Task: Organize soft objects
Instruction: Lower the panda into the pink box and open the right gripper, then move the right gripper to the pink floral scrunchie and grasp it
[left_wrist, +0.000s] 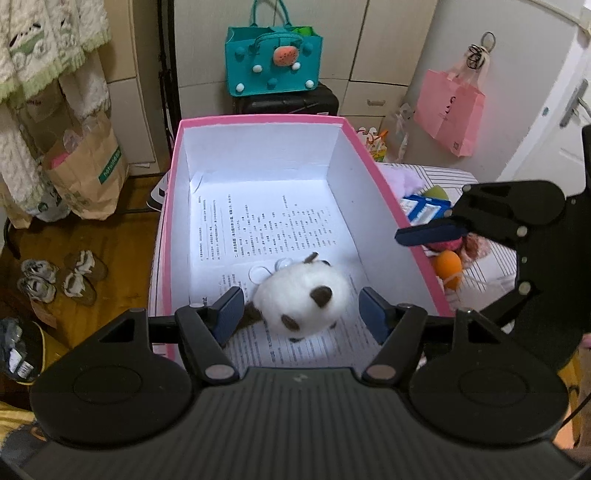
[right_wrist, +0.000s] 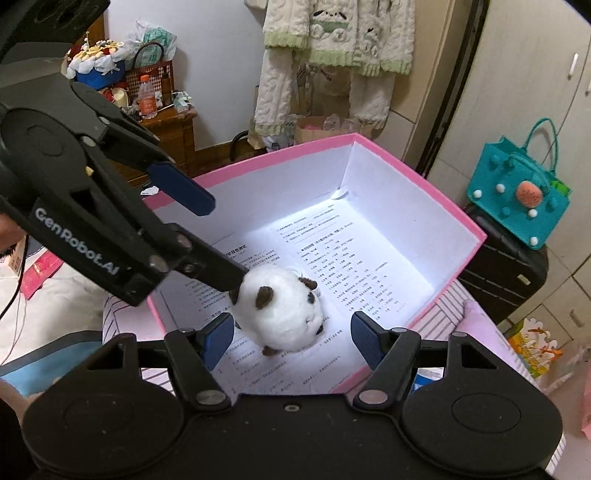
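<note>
Left gripper (left_wrist: 302, 314) jaws wide apart, flanking plush panda (left_wrist: 303, 301) in box (left_wrist: 258, 122).

I'm seeing a round white plush toy (left_wrist: 301, 299) with brown patches lying loose on printed paper (left_wrist: 269, 229) inside the pink box (left_wrist: 258, 120), which is sitting open-topped; the toy is resting near its front wall.

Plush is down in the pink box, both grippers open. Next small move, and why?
Probably lift the left gripper clear of the pink box. The white plush lies on the printed paper between its spread fingers, apparently released. More soft things wait outside the box's right wall, near the open right gripper.
</note>
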